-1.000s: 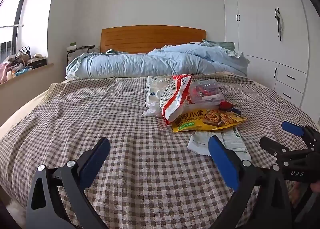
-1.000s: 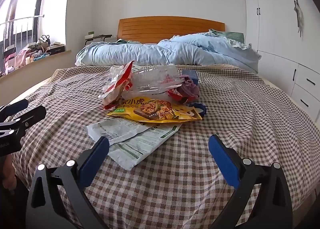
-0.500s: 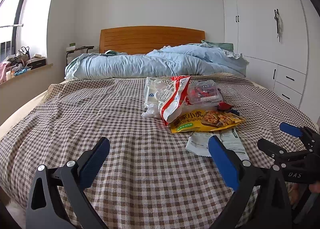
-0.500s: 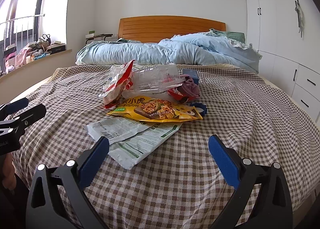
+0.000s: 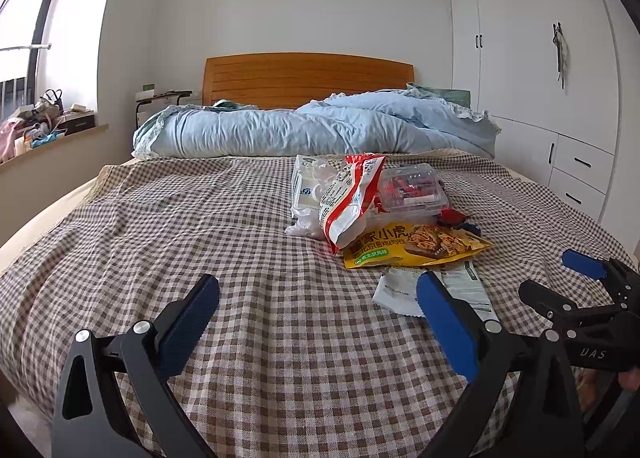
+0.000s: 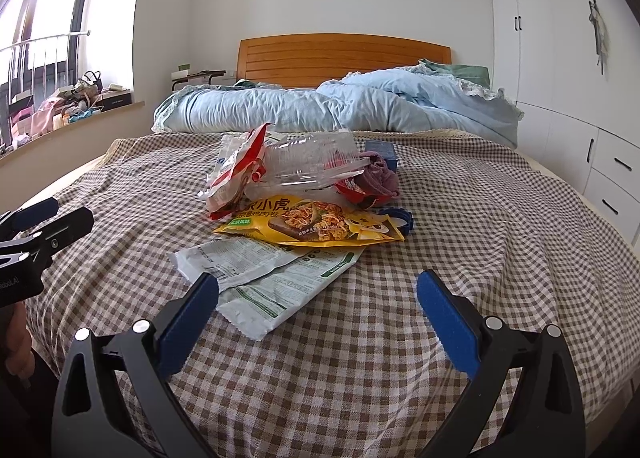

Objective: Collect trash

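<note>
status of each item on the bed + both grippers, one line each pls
left gripper: open, empty, above the bedsheet
right gripper: open, empty, near the wrappers
yellow snack bag: flat, overlapping the white wrappers
white wrappers: flat, crumpled, nearest the right gripper
clear plastic clamshell: tilted atop the pile
red-and-white bag: crumpled, propped against the clamshell
blue duvet: bunched at the headboard

We see the white wrapper (image 5: 400, 290) partly hidden behind the left gripper's finger (image 5: 444, 322) (its small print stays unreadable).
</note>
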The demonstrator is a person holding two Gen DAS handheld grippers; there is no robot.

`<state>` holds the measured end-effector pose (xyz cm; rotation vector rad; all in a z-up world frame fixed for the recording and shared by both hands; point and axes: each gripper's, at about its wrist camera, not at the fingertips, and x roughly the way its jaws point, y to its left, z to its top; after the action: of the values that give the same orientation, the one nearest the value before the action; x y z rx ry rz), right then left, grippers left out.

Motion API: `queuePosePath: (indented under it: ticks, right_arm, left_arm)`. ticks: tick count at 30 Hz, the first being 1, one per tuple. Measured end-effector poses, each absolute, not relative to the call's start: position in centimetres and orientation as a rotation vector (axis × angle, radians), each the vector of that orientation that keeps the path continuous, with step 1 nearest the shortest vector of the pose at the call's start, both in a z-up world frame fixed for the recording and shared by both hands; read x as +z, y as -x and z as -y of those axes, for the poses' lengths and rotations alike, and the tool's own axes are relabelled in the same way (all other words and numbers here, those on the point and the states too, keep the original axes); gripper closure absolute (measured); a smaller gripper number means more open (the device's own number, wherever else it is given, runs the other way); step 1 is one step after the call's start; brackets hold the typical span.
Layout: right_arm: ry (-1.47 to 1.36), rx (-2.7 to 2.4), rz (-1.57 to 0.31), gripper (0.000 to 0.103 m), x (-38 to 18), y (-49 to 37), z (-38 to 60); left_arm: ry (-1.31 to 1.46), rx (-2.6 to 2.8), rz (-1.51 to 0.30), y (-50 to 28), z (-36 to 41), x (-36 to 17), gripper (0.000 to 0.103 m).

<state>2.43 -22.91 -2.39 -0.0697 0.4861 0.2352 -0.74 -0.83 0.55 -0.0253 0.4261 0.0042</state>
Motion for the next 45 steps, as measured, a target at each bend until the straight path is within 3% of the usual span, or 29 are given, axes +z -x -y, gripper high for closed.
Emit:
queuePosePath:
  ticks: [35,45]
  right_arm:
    - [0.074,0.236,-0.491,0.008,-2.5,-2.6,22.9]
    - [0.255,0.208,-0.454,0.008,-2.9,-2.0,20.4]
  left_arm:
    - [0.032,0.006,-0.424,0.9,0.6,0.4,0.007]
    - [0.032,0.019,-0.437,0.7,0.3,0.2,0.007]
